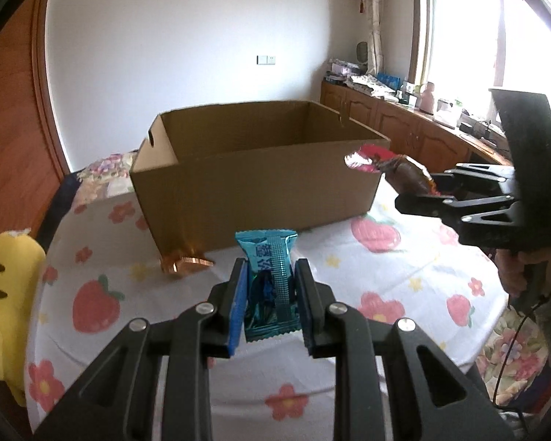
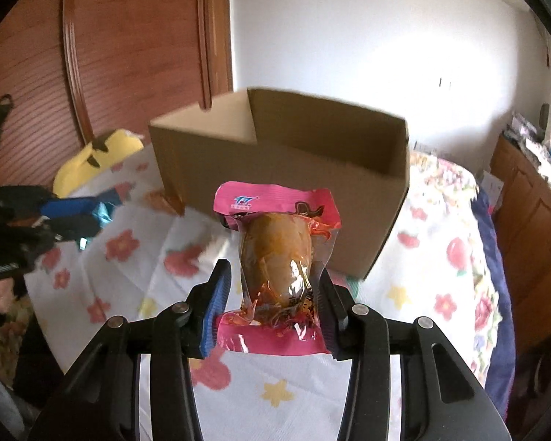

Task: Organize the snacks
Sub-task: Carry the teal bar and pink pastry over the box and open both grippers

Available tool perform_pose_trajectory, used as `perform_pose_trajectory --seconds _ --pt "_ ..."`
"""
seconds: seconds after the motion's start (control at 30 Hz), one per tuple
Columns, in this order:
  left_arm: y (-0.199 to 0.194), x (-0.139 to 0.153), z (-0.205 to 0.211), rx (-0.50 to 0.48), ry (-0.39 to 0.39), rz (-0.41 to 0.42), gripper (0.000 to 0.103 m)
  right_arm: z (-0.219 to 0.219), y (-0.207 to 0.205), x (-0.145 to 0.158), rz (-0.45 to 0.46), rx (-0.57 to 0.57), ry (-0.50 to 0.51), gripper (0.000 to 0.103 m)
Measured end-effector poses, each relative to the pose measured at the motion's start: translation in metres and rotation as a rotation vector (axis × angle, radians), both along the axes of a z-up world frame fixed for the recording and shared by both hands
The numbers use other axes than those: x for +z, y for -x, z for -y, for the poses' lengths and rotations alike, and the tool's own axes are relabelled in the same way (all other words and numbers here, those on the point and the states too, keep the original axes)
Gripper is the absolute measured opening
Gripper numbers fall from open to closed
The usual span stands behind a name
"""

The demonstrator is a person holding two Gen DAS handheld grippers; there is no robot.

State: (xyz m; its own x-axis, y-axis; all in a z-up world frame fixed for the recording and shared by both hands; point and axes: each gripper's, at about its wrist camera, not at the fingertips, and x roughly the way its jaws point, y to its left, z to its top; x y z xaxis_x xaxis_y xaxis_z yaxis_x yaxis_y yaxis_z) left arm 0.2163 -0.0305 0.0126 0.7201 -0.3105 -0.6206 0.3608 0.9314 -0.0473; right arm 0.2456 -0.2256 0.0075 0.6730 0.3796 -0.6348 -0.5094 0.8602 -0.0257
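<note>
Left gripper (image 1: 270,286): clamped on the teal snack packet (image 1: 270,275), held above the tablecloth (image 1: 349,257), short of the box's near wall.
Right gripper (image 2: 272,290): pinching the pink egg packet (image 2: 277,257), raised near the box's right corner.
Cardboard box (image 1: 253,183): open-topped; copper foil piece (image 1: 185,262) at its front left corner.

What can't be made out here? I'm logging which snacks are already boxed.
- Floor of the cardboard box: hidden by its near wall in both wrist views.
- Copper-colored packet: blurred, label unreadable.
- Teal snack packet: sides covered by the left gripper fingers.
- Pink egg packet print: too small.
</note>
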Motion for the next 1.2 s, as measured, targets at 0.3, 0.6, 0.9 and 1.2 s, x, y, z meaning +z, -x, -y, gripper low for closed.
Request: perform_pose_trajectory --seconds 0.3,0.6,0.9,1.2 --pt "-0.042 0.030 -0.001 -0.011 0.005 0.073 0.023 -0.017 -0.026 0.031 0.064 0.021 -0.007 0.044" --pt "-0.090 0.054 -0.009 0.004 -0.003 0.136 0.023 -0.042 -0.073 0.046 0.101 0.040 -0.042 0.044" --pt "-0.135 0.051 -0.015 0.001 0.024 0.154 0.023 -0.051 -0.110 0.036 0.104 0.037 -0.054 0.045" --pt "-0.165 0.028 -0.021 0.033 0.070 0.102 0.023 -0.048 -0.143 0.017 0.049 -0.027 -0.091 0.045"
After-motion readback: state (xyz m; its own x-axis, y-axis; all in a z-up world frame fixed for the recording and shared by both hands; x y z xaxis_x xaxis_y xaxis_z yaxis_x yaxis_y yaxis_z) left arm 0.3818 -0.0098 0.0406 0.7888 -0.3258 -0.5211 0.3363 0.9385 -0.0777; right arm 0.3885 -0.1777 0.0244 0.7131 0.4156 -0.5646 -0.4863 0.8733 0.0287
